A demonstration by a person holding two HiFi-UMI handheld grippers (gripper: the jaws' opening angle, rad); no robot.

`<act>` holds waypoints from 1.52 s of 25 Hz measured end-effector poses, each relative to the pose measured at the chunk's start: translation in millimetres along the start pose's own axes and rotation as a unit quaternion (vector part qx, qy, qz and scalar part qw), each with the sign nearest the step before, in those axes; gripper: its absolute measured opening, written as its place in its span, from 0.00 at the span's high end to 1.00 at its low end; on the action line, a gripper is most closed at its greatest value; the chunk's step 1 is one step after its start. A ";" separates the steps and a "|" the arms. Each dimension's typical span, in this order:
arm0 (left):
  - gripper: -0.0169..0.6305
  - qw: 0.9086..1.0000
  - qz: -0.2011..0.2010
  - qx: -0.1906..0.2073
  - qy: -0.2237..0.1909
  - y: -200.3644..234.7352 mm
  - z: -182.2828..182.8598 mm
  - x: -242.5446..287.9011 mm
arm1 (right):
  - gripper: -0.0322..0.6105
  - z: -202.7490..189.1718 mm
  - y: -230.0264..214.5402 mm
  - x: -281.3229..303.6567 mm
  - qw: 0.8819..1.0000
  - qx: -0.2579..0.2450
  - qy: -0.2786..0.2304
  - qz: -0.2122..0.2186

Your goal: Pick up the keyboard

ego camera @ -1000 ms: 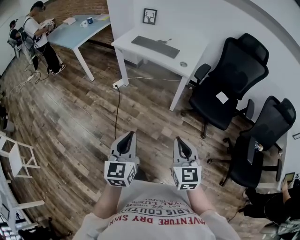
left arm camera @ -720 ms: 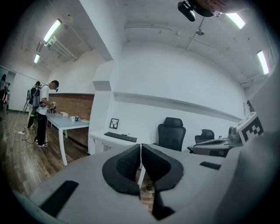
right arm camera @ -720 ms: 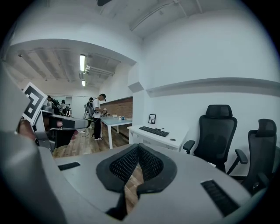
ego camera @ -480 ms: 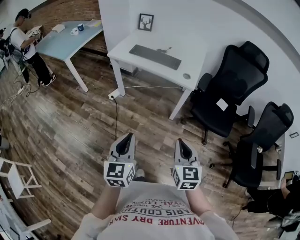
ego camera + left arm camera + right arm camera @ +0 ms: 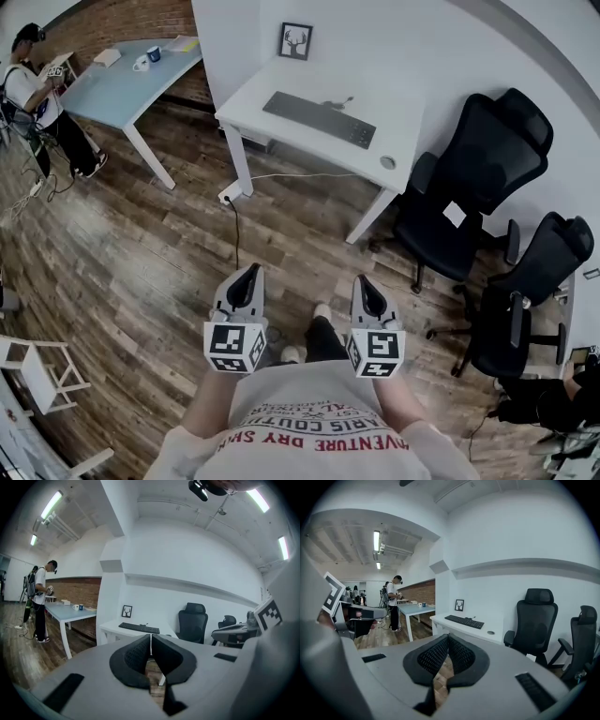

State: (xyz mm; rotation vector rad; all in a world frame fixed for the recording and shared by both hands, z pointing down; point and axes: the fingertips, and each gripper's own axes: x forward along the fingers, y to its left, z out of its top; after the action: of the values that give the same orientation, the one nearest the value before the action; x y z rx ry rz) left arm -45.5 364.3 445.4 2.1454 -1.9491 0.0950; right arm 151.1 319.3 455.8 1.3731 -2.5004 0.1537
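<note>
Head view is mostly wooden floor [image 5: 141, 244], spreading out ahead of both tools. Next biggest is the white surface [image 5: 281, 84], standing against the wall well ahead of the tools, roughly straight out from the gap between them. Two black chairs [image 5: 473, 178] sit ahead and off to the outer side of the right tool, one of them pushed up near the end of the white surface. A blue surface [image 5: 117, 84] is far ahead on the left tool's outer side, with a person [image 5: 37, 89] standing at its far end.

The left tool [image 5: 249, 274] and right tool [image 5: 364, 281] are held side by side over the floor, both pointing toward the white surface. Left gripper view shows its jaws pressed together with nothing between them, and right gripper view shows the same: closed and empty.

The keyboard [image 5: 319, 119] lies flat on the white surface, well apart from both tools and not touched by either. In both gripper views it sits just above the closed jaw tips, off in the distance. A small picture frame [image 5: 296, 41] stands behind it by the wall, and a little round thing [image 5: 388, 162] lies past its end nearest the chairs.
</note>
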 end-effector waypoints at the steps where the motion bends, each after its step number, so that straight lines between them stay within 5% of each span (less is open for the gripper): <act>1: 0.93 1.000 0.002 0.000 0.001 5.6 0.3 8.5 | 0.91 1.6 -2.1 10.5 1.000 -0.001 0.000 0.001; 22: 0.93 0.998 0.063 0.019 -0.026 97.9 100.4 289.2 | 0.91 106.0 -128.6 316.6 0.999 -0.012 -0.036 0.033; 32: 0.93 0.999 0.019 0.040 -0.024 131.9 132.4 395.9 | 0.91 101.2 -160.1 385.6 1.000 0.006 -0.004 0.011; 38: 0.93 0.998 -0.051 0.048 -0.001 155.0 142.4 475.8 | 0.91 117.7 -175.8 439.3 0.998 0.021 0.001 -0.051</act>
State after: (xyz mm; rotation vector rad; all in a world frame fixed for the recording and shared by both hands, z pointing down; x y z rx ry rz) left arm -163.4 -142.1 427.3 2.3019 -1.8692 0.1717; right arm 53.1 -158.2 466.4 1.5139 -2.4324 0.1875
